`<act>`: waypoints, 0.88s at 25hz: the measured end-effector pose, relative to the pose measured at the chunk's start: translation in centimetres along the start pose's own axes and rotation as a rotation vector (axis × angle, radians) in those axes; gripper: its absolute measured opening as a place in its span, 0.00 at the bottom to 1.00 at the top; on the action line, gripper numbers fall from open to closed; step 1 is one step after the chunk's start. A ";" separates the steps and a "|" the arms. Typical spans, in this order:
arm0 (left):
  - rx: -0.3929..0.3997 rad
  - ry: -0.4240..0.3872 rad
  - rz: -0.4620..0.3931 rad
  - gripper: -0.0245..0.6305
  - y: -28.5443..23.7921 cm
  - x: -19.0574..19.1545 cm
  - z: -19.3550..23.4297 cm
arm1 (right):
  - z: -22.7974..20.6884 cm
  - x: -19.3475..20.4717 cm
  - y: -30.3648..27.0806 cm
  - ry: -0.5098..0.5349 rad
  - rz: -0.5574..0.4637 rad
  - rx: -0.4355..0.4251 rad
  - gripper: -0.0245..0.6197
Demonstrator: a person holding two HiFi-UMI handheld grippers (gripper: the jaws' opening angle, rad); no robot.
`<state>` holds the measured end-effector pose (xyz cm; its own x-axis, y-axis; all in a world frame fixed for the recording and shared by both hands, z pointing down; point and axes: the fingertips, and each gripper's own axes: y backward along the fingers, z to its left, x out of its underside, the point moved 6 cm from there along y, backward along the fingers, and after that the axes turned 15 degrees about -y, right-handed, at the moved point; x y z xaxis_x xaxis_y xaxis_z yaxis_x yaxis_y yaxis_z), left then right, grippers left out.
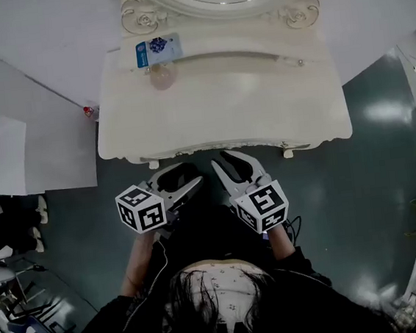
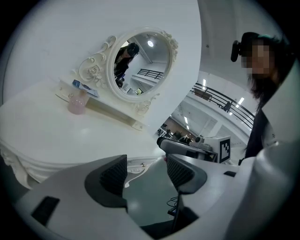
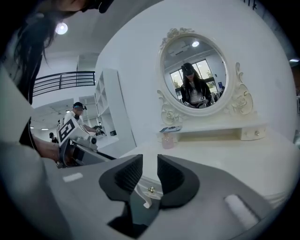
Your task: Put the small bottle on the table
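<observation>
Bottle apparently upright on table, long axis vertical

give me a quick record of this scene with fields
table: white dressing table, oval mirror at the back
small bottle: pink, upright on the tabletop against the low shelf
on shelf: blue-labelled flat pack, just behind the bottle
left gripper: open, empty, short of the table's front edge
right gripper: open, empty, beside the left one
</observation>
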<state>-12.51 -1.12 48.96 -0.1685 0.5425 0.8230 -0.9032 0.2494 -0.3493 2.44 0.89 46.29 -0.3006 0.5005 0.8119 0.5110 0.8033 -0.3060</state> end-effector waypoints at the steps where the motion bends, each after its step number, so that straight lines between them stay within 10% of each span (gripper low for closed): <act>1: -0.004 -0.009 -0.001 0.44 0.5 0.5 -0.9 | 0.5 0.5 0.9 -0.004 -0.009 -0.004 0.20; 22: -0.030 -0.094 -0.052 0.44 9.9 4.1 -8.2 | 9.8 4.4 4.5 0.013 -0.065 -0.056 0.12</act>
<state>-18.88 10.13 45.19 -0.1589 0.4505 0.8785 -0.9000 0.2998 -0.3165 -4.47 9.85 43.62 -0.3242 0.4434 0.8357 0.5348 0.8146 -0.2247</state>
